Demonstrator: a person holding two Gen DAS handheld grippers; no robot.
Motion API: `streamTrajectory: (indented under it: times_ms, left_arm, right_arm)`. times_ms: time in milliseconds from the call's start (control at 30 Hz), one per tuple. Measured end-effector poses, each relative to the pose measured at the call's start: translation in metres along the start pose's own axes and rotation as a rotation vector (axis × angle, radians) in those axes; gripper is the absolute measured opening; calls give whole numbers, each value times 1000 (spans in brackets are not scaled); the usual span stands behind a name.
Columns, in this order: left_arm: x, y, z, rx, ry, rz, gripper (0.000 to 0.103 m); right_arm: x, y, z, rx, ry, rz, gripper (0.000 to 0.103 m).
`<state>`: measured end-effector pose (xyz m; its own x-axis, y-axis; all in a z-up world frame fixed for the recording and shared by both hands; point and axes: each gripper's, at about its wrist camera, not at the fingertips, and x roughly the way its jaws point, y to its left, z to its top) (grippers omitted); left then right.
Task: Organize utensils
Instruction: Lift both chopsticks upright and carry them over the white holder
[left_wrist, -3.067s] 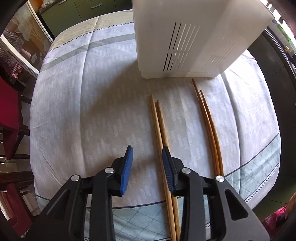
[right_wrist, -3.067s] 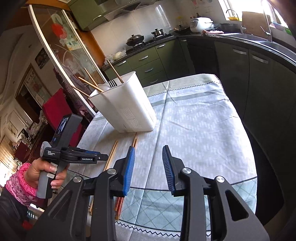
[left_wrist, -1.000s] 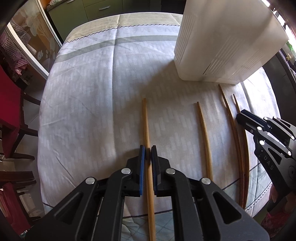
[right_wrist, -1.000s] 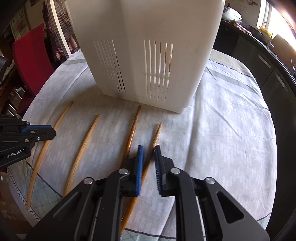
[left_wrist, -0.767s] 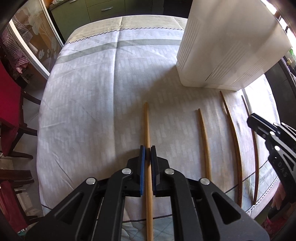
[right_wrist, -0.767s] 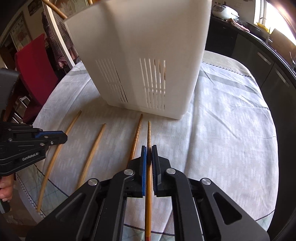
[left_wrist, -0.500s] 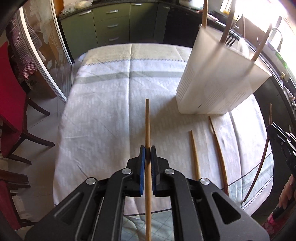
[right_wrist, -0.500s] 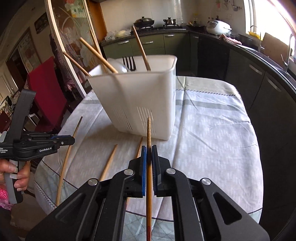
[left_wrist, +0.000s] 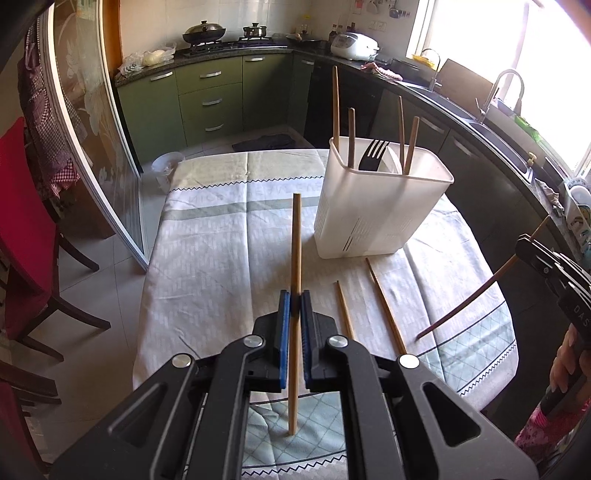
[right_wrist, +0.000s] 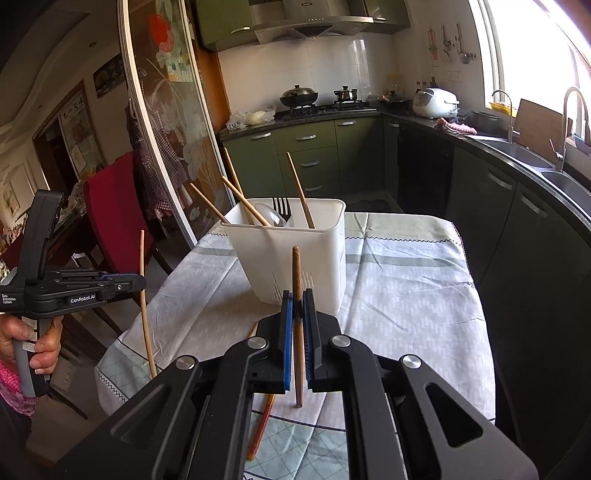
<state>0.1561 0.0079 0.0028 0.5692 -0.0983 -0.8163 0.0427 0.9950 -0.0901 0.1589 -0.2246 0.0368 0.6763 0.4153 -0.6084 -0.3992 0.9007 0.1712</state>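
Observation:
My left gripper (left_wrist: 294, 300) is shut on a light wooden chopstick (left_wrist: 296, 243), lifted clear of the table. My right gripper (right_wrist: 297, 298) is shut on a darker brown chopstick (right_wrist: 296, 269), also raised. The white slotted utensil holder (left_wrist: 376, 210) stands on the table ahead and to the right in the left wrist view; it holds several chopsticks, a black fork (left_wrist: 372, 154) and a spoon. Two chopsticks (left_wrist: 384, 303) lie on the cloth just in front of it. The right gripper with its chopstick shows at the right edge of the left wrist view (left_wrist: 543, 258); the left one at the left of the right wrist view (right_wrist: 122, 286).
The table (left_wrist: 221, 236) wears a white and pale green cloth. A red chair (left_wrist: 22, 229) stands to its left beside a glass sliding door. Green kitchen cabinets, a stove with pots and a sink line the walls behind. A small white bin (left_wrist: 166, 170) sits on the floor.
Both grippers have closed on one chopstick each and risen from the cloth with them. The views have tilted up from the table toward the kitchen.

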Motion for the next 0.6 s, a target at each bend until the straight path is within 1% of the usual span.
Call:
streamTrajectory:
  times_ms: [300, 600]
  left_arm:
    - [-17, -9, -1, 24, -37, -12, 6]
    - [-20, -10, 2, 30, -46, -28, 6]
  right_arm:
    - [-5, -5, -2, 5, -14, 1, 6]
    - [-4, -4, 3, 0, -11, 26, 6]
